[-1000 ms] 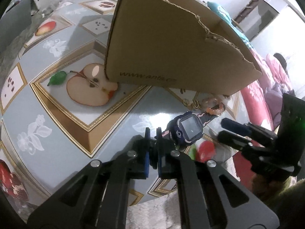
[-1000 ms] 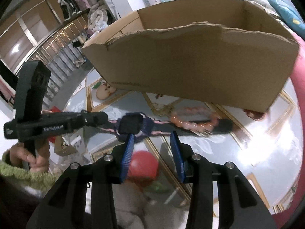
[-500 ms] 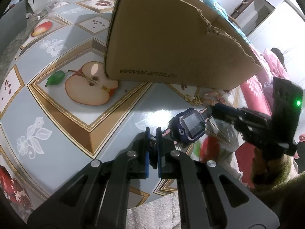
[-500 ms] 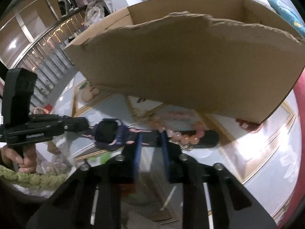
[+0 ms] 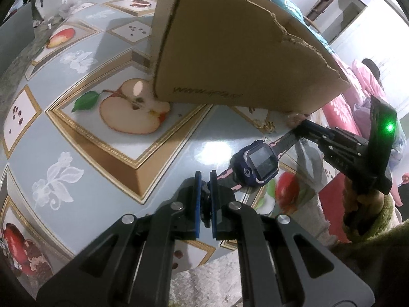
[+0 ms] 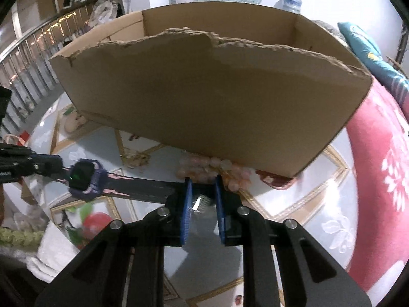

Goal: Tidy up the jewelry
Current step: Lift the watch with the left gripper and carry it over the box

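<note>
A dark blue toy-like smartwatch with pink-marked straps (image 5: 258, 165) was held above the flowery table (image 5: 76, 138), beside the torn brown cardboard box (image 5: 230, 51). One strap end was pinched by the left gripper (image 5: 205, 192). The other was squeezed by the right gripper (image 6: 203, 197), whose jaws had just been closing.

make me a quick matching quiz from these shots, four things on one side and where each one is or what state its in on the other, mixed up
Things:
1. watch
2. cardboard box
3. pink bead bracelet
4. left claw

Places or states:
A. lying against the foot of the box
B. stretched between the two claws
C. shut on one strap end
D. standing open-topped on the table, its rim torn

Pairs: 1-B, 2-D, 3-A, 4-C
</note>
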{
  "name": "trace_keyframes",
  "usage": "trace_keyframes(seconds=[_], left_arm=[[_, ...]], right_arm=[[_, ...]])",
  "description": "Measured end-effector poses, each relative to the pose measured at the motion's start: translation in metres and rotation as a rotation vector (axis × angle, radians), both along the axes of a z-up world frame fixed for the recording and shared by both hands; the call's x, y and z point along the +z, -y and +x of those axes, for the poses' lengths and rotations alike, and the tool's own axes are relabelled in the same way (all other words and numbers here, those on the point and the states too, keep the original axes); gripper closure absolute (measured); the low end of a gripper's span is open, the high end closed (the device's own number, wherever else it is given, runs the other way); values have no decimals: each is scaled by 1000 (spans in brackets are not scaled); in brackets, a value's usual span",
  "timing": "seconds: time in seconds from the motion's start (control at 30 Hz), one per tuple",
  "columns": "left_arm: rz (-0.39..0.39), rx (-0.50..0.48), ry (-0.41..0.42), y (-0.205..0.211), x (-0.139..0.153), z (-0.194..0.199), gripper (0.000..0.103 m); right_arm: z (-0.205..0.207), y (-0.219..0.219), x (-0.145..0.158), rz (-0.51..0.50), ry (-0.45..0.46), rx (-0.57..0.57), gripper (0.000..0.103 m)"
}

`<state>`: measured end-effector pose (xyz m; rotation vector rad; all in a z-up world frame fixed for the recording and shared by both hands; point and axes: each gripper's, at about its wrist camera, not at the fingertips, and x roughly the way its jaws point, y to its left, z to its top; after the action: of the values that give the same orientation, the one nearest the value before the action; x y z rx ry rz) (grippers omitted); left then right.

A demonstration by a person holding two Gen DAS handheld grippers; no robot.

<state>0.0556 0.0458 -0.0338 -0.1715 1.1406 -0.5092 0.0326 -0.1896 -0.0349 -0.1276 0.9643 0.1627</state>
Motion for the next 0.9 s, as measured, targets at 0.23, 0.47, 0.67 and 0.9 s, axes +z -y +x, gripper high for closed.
trace_keyframes(seconds=[0.23, 0.47, 0.67, 0.9], left_arm=[[18, 13, 1, -9, 0, -2, 97], [14, 36, -3, -15, -1, -4, 97], [4, 44, -5, -15, 0, -3, 98], [-8, 50, -6, -19, 0, -3, 97]], right_arm=[[-4, -1, 1, -137, 32, -15, 86], [-9, 12, 14, 13, 27, -27, 83], [-6, 2, 12, 192, -30, 29, 75], [8, -5, 1, 189, -83, 23, 63]])
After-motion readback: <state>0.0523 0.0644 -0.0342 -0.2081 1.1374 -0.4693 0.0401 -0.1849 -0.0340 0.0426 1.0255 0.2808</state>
